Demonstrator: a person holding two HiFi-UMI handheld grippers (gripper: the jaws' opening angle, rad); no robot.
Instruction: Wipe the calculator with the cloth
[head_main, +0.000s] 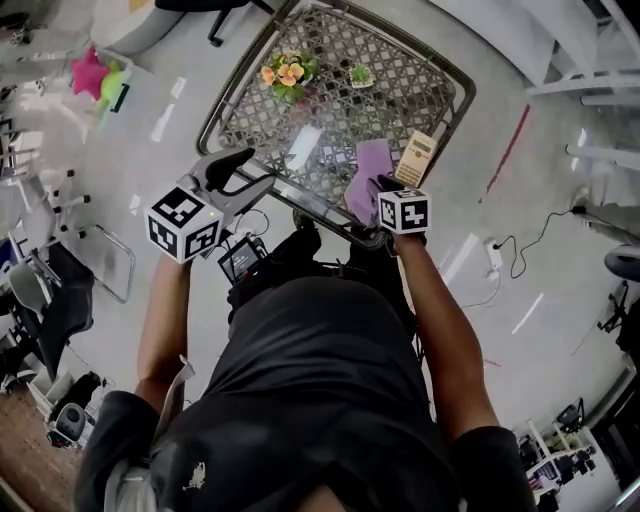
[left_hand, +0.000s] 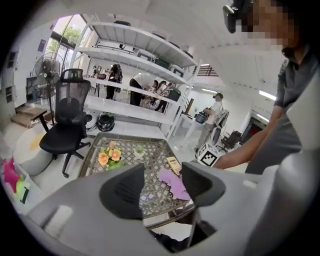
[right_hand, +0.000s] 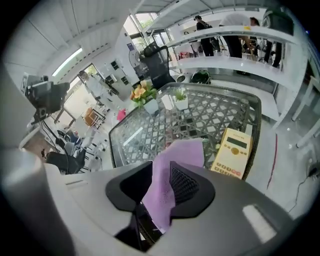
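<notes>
Cloth (head_main: 368, 172) front and centre: purple, draped at the near edge of the lattice tabletop (head_main: 330, 50), its near end running up between the jaws of the right tool (head_main: 384, 186). In the right gripper view those jaws stand a little apart. The cloth (right_hand: 172, 170) threads through the gap and lies against the right-hand pad, with no firm pinch showing. So that tool is slightly open, with the cloth loose inside it.

Calculator (head_main: 416, 158), yellow, lies flat and keys up just beside the cloth, at its 2 o'clock, close to the tabletop's right rim. The right gripper view has it (right_hand: 233, 152) at 2 o'clock from the jaws, with nothing lying on it.

Left tool (head_main: 243, 176) hangs off the tabletop's near-left corner, at 9 o'clock from the cloth. Its jaws are spread wide and there's nothing between them (left_hand: 162, 187).

Far across the tabletop, flowers (head_main: 288, 72) sit at 11 o'clock from the cloth, and a small plant (head_main: 361, 75) at 12.
</notes>
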